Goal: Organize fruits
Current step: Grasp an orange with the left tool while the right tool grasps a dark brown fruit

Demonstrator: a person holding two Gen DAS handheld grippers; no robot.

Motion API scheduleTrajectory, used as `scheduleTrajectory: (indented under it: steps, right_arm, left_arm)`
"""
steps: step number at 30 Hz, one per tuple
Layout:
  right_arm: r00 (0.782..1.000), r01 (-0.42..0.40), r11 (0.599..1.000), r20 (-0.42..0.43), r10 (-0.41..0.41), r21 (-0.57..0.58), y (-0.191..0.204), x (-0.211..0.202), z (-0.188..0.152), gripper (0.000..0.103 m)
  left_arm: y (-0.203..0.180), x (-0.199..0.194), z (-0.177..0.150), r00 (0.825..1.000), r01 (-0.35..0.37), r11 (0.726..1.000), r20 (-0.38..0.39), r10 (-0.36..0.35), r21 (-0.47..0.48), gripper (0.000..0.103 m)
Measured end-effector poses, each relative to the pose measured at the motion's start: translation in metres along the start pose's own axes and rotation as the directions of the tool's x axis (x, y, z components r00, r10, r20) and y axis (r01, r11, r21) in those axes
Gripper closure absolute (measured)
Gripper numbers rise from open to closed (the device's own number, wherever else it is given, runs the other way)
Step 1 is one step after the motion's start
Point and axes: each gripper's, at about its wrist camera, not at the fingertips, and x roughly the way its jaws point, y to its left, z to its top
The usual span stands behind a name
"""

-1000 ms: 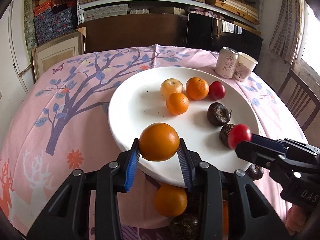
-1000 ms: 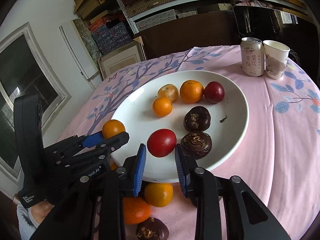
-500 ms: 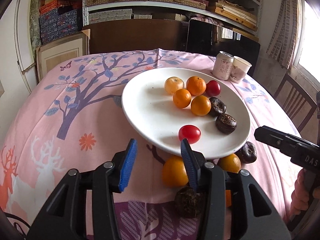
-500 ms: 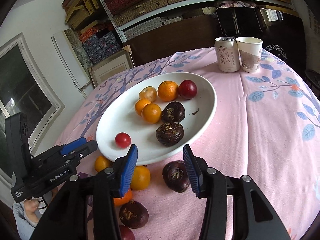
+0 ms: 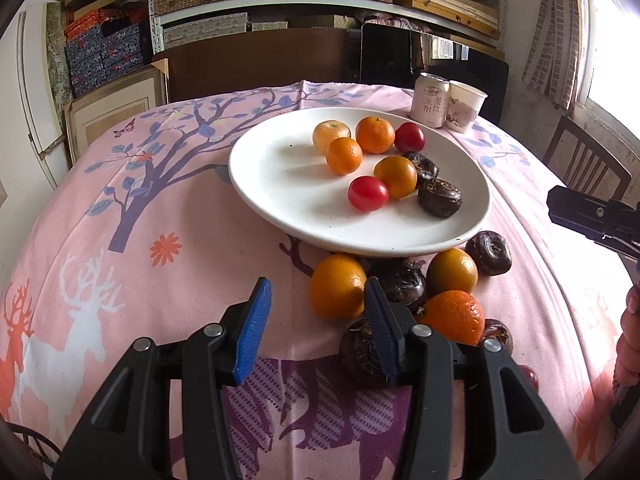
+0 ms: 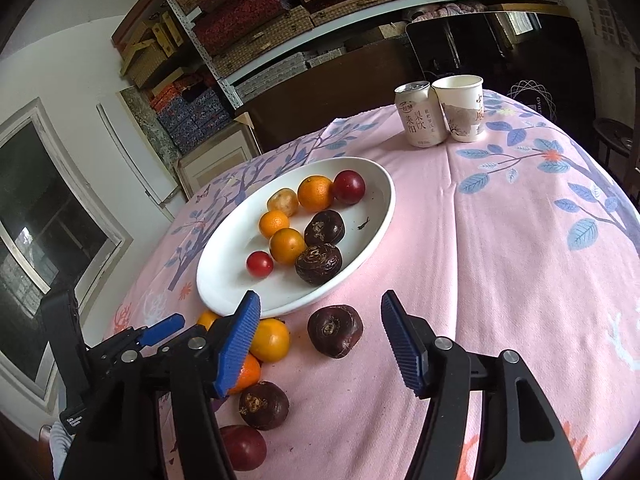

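A white plate [image 5: 280,184] [image 6: 224,256] on the pink tablecloth holds several oranges, dark passion fruits and red fruits, among them a small red fruit [image 5: 367,193] [image 6: 259,264]. More loose fruit lies on the cloth in front of the plate: an orange [image 5: 337,286] [image 6: 270,339], a dark passion fruit [image 6: 335,331] [image 5: 489,247] and others. My left gripper [image 5: 316,320] is open and empty, just short of the orange. My right gripper [image 6: 320,338] is open and empty, with the dark passion fruit between its fingers' line of view.
A drink can [image 5: 431,99] [image 6: 418,114] and a paper cup [image 5: 465,106] [image 6: 462,107] stand at the table's far side. A wooden chair [image 5: 588,160] is at the right. Shelves of boxes line the back wall.
Both grippers let go of their fruit on the plate, the left an orange and the right a red fruit, opened, and pulled back toward the loose fruit in front.
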Motion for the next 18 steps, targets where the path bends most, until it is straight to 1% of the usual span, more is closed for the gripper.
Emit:
scheduleTrajectory:
  steps: [3,5,6,7,9,11,13,16,18]
  right_arm:
    - [1.000,-0.005,1.000,-0.002,0.005,-0.010,0.002,0.000,-0.001,0.038]
    - [1.000,-0.005,1.000,-0.002,0.005,-0.020,0.004,-0.001,-0.002,0.037]
    - [1.000,-0.005,1.000,-0.003,0.004,-0.025,0.005,0.000,-0.002,0.035]
    - [1.000,-0.003,1.000,-0.002,0.003,-0.028,0.005,0.000,-0.002,0.034]
    - [1.000,0.000,1.000,-0.002,0.000,-0.031,0.005,0.000,-0.002,0.034]
    - [1.000,-0.001,1.000,0.001,0.001,-0.025,0.005,-0.001,-0.002,0.034]
    - [1.000,-0.002,1.000,0.003,0.002,-0.022,0.005,-0.001,-0.001,0.034]
    - [1.000,-0.003,1.000,0.001,0.003,-0.023,0.004,-0.002,-0.001,0.034]
    - [1.000,0.000,1.000,-0.003,0.000,-0.025,0.004,-0.001,-0.002,0.034]
  left_arm:
    - [-0.005,0.008,0.001,1.000,-0.002,1.000,-0.013,0.002,0.013,0.055]
    - [-0.009,0.012,0.001,0.999,-0.034,0.999,-0.006,0.034,0.038,0.055]
    - [-0.009,0.014,0.002,0.999,-0.047,0.998,-0.010,0.047,0.047,0.055]
    - [-0.007,0.017,0.002,0.998,-0.051,0.998,-0.027,0.052,0.040,0.054]
    - [0.005,0.019,0.000,0.997,-0.052,0.999,-0.052,0.052,-0.003,0.054]
    - [0.017,0.017,-0.002,0.995,-0.075,0.996,-0.062,0.073,-0.038,0.054]
    - [0.025,0.014,-0.004,0.995,-0.079,0.995,-0.062,0.075,-0.064,0.055]
    - [0.025,0.012,-0.005,0.997,-0.069,0.996,-0.052,0.066,-0.059,0.055]
    - [0.023,0.017,-0.005,0.995,-0.076,0.996,-0.064,0.073,-0.046,0.056]
